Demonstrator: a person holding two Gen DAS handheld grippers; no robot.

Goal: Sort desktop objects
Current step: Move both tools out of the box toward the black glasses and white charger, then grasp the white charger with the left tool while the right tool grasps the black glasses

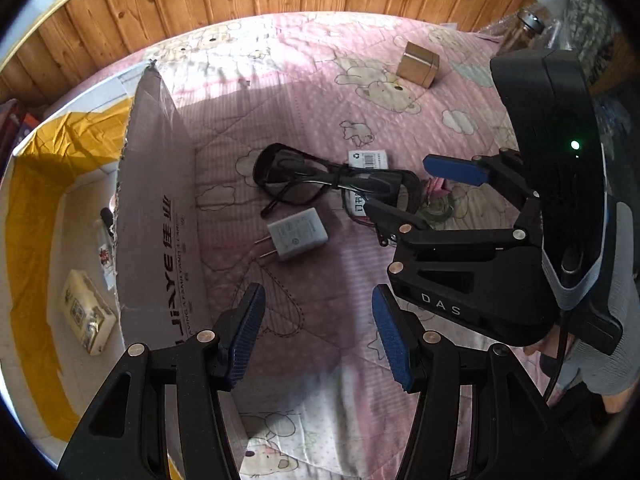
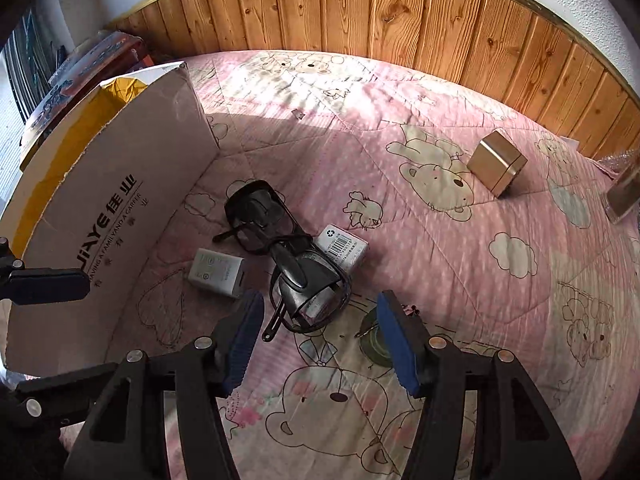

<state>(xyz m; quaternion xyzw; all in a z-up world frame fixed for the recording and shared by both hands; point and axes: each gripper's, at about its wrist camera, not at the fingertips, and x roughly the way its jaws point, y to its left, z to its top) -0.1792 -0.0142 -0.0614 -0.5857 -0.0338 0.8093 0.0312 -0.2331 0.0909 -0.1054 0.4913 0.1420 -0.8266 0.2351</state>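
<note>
Both hand-held grippers hang over the bed with jaws wide and nothing between the pads: the left hand-held gripper (image 1: pixel 318 334) above bare quilt, the right hand-held gripper (image 2: pixel 320 338) just short of the clutter. That clutter sits mid-bed beside the cardboard box (image 2: pixel 120 216) at the left edge: black sunglasses (image 2: pixel 276 248) lie across a small barcoded packet (image 2: pixel 344 248), a white charger plug (image 2: pixel 218 272) rests just beside them toward the box, and a greenish round thing (image 2: pixel 374 344) lies half under the right pad. A gold tin (image 2: pixel 496 164) stands well apart, toward the far right corner by the wooden headboard (image 2: pixel 400 12). Because the glasses overlap the packet and their arms splay out, I judge a closing grip could catch both at once, or hook an arm and drag the packet along; a pinch on the lenses could also slip. Both tools crowd one patch, so they may knock each other, and the soft pink quilt (image 2: pixel 440 288) may bunch between the pads. Inside the box only a cream packet (image 1: pixel 86 320) and a small bottle-like item (image 1: pixel 105 236) can be made out; the rest is cut off by its wall. What the round thing is, I cannot tell. A jar (image 1: pixel 528 30) at the far right edge is partly hidden.
</note>
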